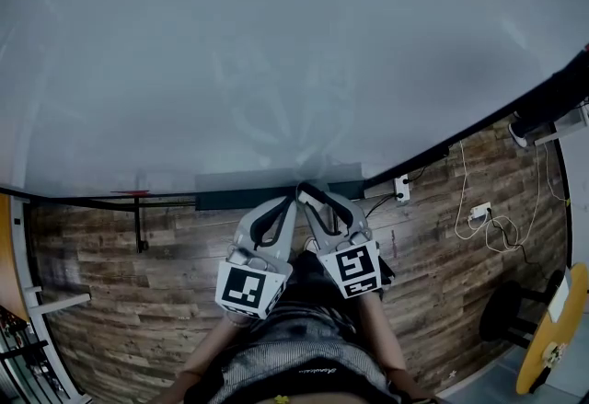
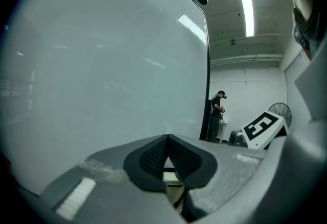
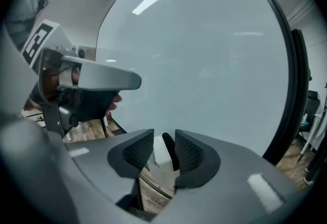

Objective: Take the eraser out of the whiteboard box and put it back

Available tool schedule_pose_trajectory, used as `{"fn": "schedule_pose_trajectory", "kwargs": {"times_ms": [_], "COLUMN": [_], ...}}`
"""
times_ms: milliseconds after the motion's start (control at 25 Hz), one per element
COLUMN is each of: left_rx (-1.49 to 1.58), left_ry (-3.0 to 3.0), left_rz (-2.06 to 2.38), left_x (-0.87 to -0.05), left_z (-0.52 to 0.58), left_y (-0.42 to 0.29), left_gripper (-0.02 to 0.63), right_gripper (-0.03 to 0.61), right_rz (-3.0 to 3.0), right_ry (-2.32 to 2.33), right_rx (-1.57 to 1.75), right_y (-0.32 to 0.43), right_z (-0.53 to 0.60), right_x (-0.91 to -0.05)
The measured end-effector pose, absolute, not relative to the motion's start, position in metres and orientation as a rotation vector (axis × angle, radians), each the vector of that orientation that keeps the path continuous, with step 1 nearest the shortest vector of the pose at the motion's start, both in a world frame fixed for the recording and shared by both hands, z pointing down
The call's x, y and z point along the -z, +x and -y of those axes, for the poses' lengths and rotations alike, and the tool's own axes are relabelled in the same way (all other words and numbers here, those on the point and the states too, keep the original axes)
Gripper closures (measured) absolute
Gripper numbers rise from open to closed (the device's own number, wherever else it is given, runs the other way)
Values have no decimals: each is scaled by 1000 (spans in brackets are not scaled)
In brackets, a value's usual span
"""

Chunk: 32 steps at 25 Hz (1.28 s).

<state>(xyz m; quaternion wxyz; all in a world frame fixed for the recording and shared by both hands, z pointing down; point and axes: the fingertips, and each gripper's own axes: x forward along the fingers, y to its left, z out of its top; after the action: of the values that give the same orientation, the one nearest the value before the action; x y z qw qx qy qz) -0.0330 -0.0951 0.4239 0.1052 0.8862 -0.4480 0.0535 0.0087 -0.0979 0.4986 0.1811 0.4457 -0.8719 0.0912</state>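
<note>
The whiteboard box [image 1: 230,200] is a dark strip along the lower edge of the big whiteboard [image 1: 276,52]. Both grippers reach to its right half. My right gripper [image 1: 306,194] [image 3: 164,140] has its jaws apart, and the white and black eraser [image 3: 161,153] stands in the gap between the pads without being clearly squeezed. My left gripper [image 1: 286,203] [image 2: 167,139] sits just to its left, pads meeting at the tips with nothing between them. In the right gripper view the left gripper [image 3: 134,81] shows side-on. In the head view the grippers hide the eraser.
Wood-plank floor lies below the board. A board stand leg [image 1: 138,225] is at the left. A power strip [image 1: 402,188] and white cables [image 1: 488,223] lie at the right, with a black stool [image 1: 511,310] beyond. A person [image 2: 216,116] stands far off by a fan [image 2: 282,112].
</note>
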Motion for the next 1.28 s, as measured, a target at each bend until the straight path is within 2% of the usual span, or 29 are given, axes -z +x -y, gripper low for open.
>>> {"fn": "schedule_pose_trajectory", "kwargs": {"times_ms": [200,360,640,800,1280], "left_rx": [-147,-149,-137,-153,-160], "left_ry": [2625,2618,2584,2604,2587], "left_rz": [1309,1318,1337,1350,1336], "left_x": [-425,-425,-426,-426,-430], "left_z": [96,99,103,103,109], "left_y": [-29,-29,-29,-30,-24], "left_gripper": [612,612,612,612,612], "right_gripper": [397,376,367,391,407], "right_rz": [2429,2412,2400,2410,2410], "right_ry": [1176,1121,1066,1062,1066], "right_rx": [-261,-268,-321,-352,-389], "right_y": [11,13,12,13,12], "right_z": [97,98,102,102,112], "right_x": [-511,-517,-529,-530,-536]}}
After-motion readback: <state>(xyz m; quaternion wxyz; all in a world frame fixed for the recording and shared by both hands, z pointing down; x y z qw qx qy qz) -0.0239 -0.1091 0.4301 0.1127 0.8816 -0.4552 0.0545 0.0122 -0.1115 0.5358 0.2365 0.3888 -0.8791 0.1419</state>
